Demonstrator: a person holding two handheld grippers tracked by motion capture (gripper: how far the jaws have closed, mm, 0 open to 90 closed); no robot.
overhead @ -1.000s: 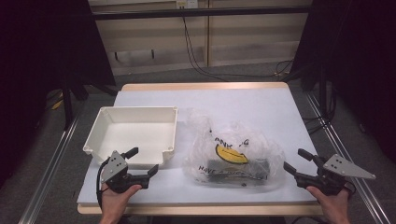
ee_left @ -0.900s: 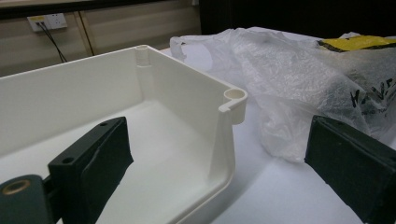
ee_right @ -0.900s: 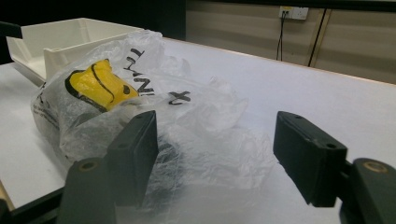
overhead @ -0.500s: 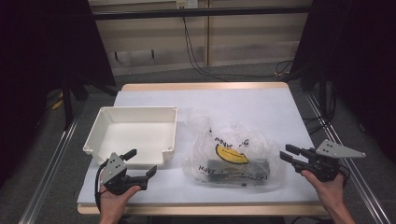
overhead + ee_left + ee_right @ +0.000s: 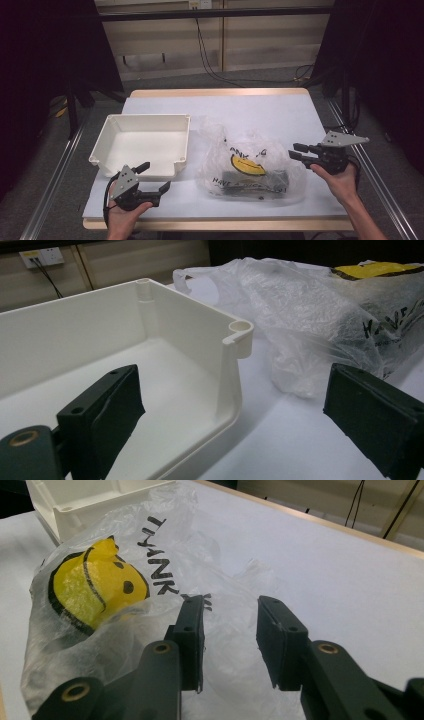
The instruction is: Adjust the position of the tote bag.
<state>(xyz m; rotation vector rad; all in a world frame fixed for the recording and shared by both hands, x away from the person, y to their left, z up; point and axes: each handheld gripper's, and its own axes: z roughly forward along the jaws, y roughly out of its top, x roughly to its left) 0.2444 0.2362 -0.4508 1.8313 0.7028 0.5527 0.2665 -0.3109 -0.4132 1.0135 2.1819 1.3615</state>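
A clear plastic bag (image 5: pixel 250 160) printed with a yellow smiley face and black letters lies on the white table, with a dark object (image 5: pixel 265 179) inside it. A white tray (image 5: pixel 140 117) stands to its left. My right gripper (image 5: pixel 293 151) hovers at the bag's right edge and points left at it. In the right gripper view its jaws (image 5: pixel 231 610) stand narrow but apart above the bag (image 5: pixel 100 590); they have just been closing, with nothing pinched between them. My left gripper (image 5: pixel 156 175) rests open near the tray's front right corner (image 5: pixel 239 332), beside the bag (image 5: pixel 310 315).
The tray (image 5: pixel 75 500) is empty. The table's wooden front edge (image 5: pixel 215 223) runs just under both hands. Metal rails (image 5: pixel 50 190) flank the table. Cables (image 5: pixel 210 60) hang over the floor behind it. Bare white table (image 5: pixel 260 112) lies behind the bag.
My right gripper has moved left and up toward the bag, and its jaws have narrowed. The left gripper has stayed where it was, and the bag and tray have not moved.
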